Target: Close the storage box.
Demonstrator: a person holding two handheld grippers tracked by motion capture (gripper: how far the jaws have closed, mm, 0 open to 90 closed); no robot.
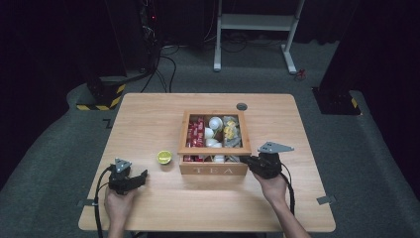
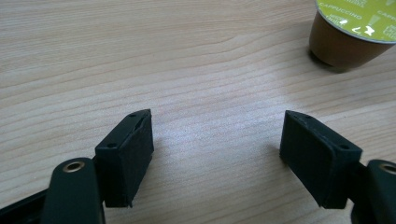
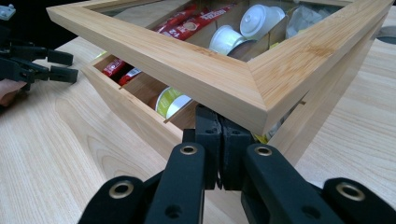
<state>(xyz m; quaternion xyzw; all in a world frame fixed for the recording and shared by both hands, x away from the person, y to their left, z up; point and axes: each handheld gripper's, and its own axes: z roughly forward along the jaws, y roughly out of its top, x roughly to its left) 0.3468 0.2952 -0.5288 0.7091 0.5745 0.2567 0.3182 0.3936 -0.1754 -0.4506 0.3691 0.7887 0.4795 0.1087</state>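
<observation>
Wooden surface (image 1: 148,208): right tool (image 3: 219,140), shut, props the tea box lid (image 3: 205,70) up; left tool (image 2: 217,154) gapes empty near the coffee capsule (image 2: 348,32), not yet boxed.

"TEA" on box (image 1: 213,170); "CAPPUCCINO" on capsule (image 2: 351,32).

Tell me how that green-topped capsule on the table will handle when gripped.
The capsule looks small and probably light. Its tapered sides may slip between the pads. Standing on its narrow end, it could tip if nudged by the left gripper.

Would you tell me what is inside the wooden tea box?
The tea box holds red sachets, white capsules and yellowish packets; its raised lid frame hides the front row.
</observation>
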